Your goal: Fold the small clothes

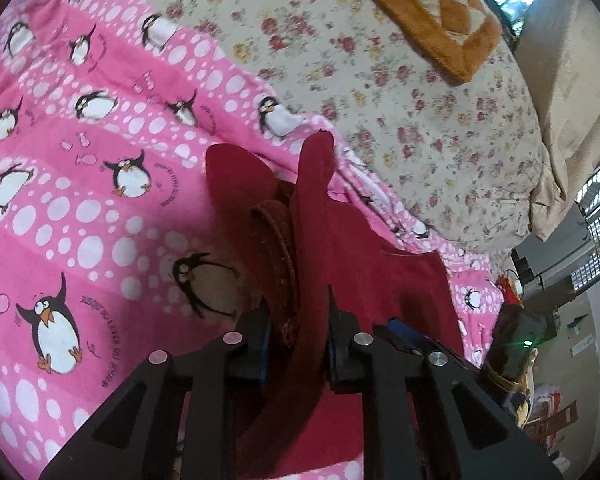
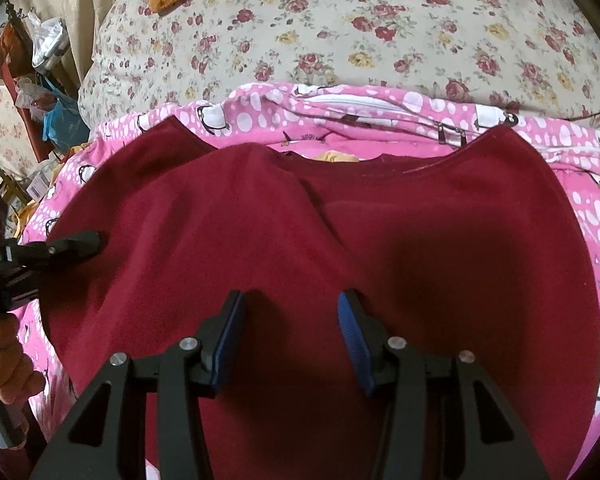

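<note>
A dark red garment (image 2: 300,220) lies spread on a pink penguin-print blanket (image 2: 380,108). My right gripper (image 2: 292,320) hovers just above its near part, jaws apart and empty, blue pads (image 2: 230,340) showing. My left gripper (image 1: 298,312) is shut on a bunched edge of the red garment (image 1: 320,208), with a seam running between the fingers. In the right wrist view the left gripper (image 2: 84,242) sits at the garment's left edge, held by a hand (image 2: 8,364).
A floral quilt (image 2: 380,20) lies beyond the pink blanket (image 1: 80,160). An orange and cream cushion (image 1: 432,12) rests on it at the far side. Room clutter and bags (image 2: 48,92) stand off the bed's left side.
</note>
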Available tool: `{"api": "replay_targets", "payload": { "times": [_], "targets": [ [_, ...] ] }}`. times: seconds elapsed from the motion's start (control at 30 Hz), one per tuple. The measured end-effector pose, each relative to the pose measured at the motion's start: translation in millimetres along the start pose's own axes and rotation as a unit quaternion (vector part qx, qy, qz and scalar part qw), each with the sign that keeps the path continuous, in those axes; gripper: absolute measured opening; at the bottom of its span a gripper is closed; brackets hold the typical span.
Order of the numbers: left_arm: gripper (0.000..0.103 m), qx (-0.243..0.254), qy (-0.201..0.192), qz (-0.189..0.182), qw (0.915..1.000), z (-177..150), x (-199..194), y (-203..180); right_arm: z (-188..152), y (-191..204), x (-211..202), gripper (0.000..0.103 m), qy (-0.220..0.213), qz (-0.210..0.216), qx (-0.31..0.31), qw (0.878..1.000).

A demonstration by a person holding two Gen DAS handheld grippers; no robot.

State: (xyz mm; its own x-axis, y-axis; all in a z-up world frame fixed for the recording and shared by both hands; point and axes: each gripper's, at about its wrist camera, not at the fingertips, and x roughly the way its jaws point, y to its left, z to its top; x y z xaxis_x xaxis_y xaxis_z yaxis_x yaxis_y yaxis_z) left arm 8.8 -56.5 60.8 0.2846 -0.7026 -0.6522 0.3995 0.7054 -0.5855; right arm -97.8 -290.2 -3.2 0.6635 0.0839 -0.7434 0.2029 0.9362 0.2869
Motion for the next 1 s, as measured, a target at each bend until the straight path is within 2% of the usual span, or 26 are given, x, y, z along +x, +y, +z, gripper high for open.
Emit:
{"api": "replay_targets", "payload": {
  "times": [0.17,0.47,0.57,0.77,0.93,1.0],
  "targets": [
    [0.000,0.030,-0.010,-0.013,0.9994,-6.3,-9.7,-31.1,-1.6,4.2,1.8,0.053,-0.001,-0.009,-0.011,1.000],
    [0.000,0.051,0.005,-0.024,0.9984,-11.2,-6.3,-79.0,1.6,5.4,0.2,0.057,0.010,-0.004,-0.007,1.000],
    [0.000,0.069,0.015,-0.016,0.9974,-14.9,2.5,-99.7,4.7,-4.8,-15.9,0.057,0.011,0.016,0.036,0.999],
    [0.000,0.118,0.044,-0.001,0.9920,-33.5,31.7,-139.6,-4.0,-56.3,-48.0,0.061,-0.012,0.047,0.132,0.990],
    [0.000,0.143,0.069,0.015,0.9872,-50.9,60.9,-156.6,-16.3,-91.9,-61.0,0.061,-0.038,0.120,0.216,0.968],
    [0.000,0.144,0.074,0.016,0.9867,-55.8,66.9,-158.5,-20.0,-96.6,-59.1,0.061,-0.040,0.137,0.227,0.963]
  ]
}}
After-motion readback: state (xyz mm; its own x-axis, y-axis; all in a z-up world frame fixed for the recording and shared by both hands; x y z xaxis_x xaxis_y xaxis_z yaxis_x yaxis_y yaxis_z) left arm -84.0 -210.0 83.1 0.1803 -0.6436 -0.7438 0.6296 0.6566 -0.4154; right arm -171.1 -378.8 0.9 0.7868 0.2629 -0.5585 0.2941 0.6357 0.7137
